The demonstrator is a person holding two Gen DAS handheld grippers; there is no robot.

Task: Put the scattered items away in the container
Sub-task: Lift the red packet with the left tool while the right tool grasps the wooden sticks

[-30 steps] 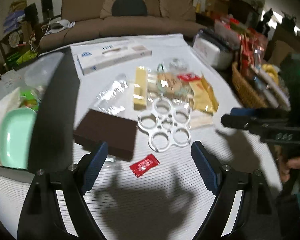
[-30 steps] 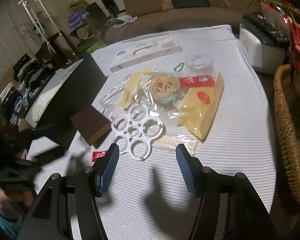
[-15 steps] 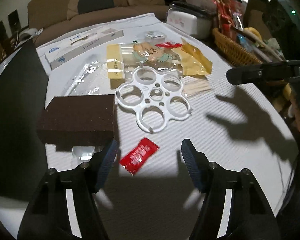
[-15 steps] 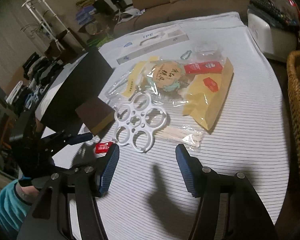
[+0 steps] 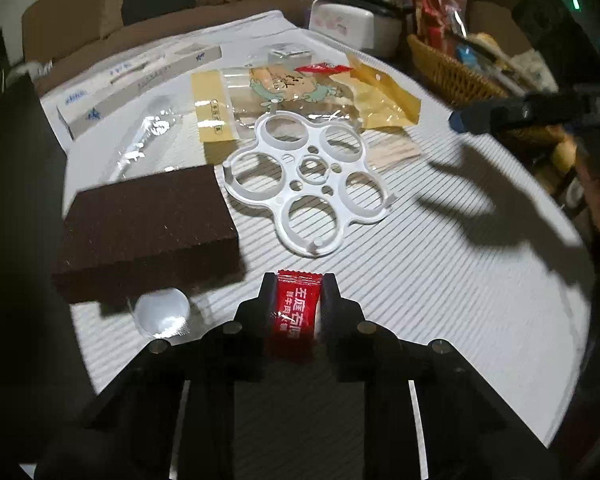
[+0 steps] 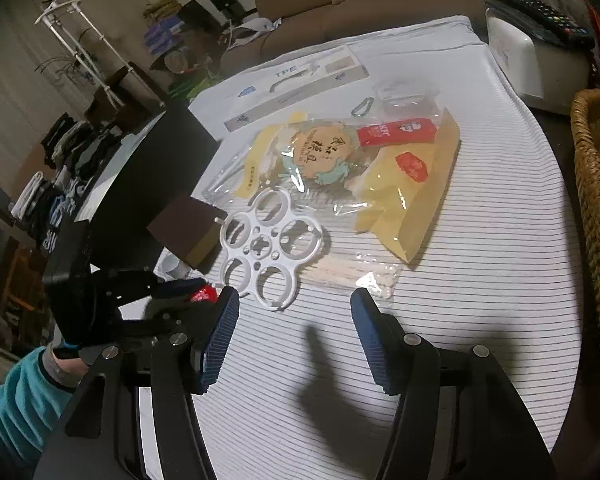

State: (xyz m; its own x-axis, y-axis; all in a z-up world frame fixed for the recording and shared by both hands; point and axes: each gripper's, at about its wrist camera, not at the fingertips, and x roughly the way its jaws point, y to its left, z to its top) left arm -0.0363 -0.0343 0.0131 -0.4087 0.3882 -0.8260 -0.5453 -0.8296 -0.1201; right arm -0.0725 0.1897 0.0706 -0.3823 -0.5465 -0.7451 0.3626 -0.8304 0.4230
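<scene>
Between my left gripper (image 5: 298, 292) fingers sits the red sachet (image 5: 296, 308), pinched across its width near the front edge of the striped tablecloth (image 5: 440, 288). Jaws narrow, clamped on the packet; the wrapper bulges a bit between the pads, so the grip looks real but on a thin, slippery film. My right gripper (image 6: 294, 316) hangs wide apart over bare cloth, holding nothing, just short of the white ring tray (image 6: 270, 246) and the stick packet (image 6: 352, 272).

Step in hand, as I judge it: lift the sachet and carry it to the container. That is probably the black bin (image 6: 148, 184) on my left, beside the brown sponge block (image 5: 148, 232); its inside is not visible, so I can't confirm.

To do it well: keep the squeeze steady, lift straight up before swinging left, and clear the sponge block's corner and the clear plastic spoon (image 5: 162, 312) poking out under it. Don't drag the packet over the cloth; film can slide out of the pads. Release only once over the bin opening. Right side should stay out of the left's path, then go for the ring tray or the snack bags (image 6: 380, 168) behind it.
</scene>
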